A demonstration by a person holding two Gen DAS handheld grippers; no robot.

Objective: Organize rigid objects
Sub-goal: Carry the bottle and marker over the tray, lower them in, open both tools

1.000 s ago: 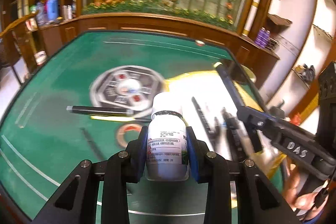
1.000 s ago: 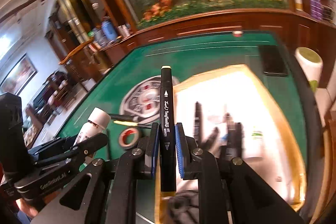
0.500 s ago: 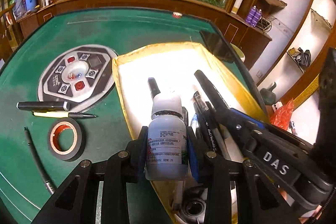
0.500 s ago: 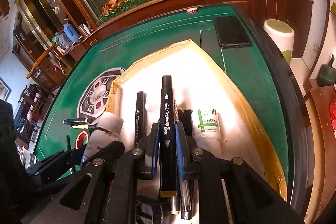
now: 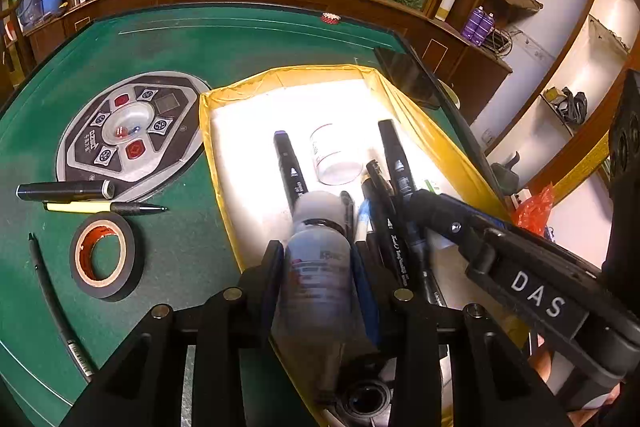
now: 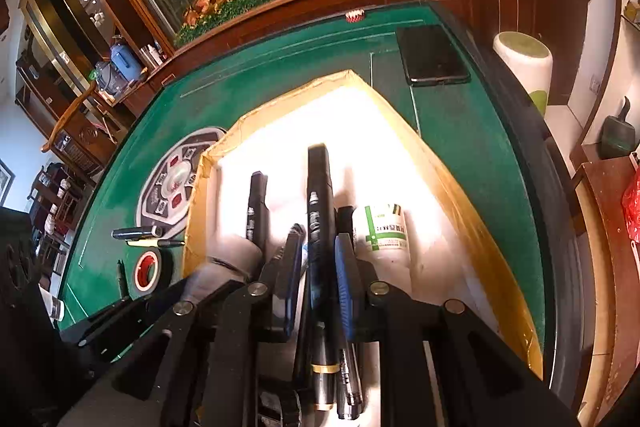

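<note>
While blurred, bottle (image 5: 318, 267) sits between left claw (image 5: 318, 263).

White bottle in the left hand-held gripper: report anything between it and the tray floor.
Nothing visible does. The jaws of the left hand-held gripper have just been opening around the white bottle, which is inside the yellow-rimmed tray; markers lie close on its right.
</note>
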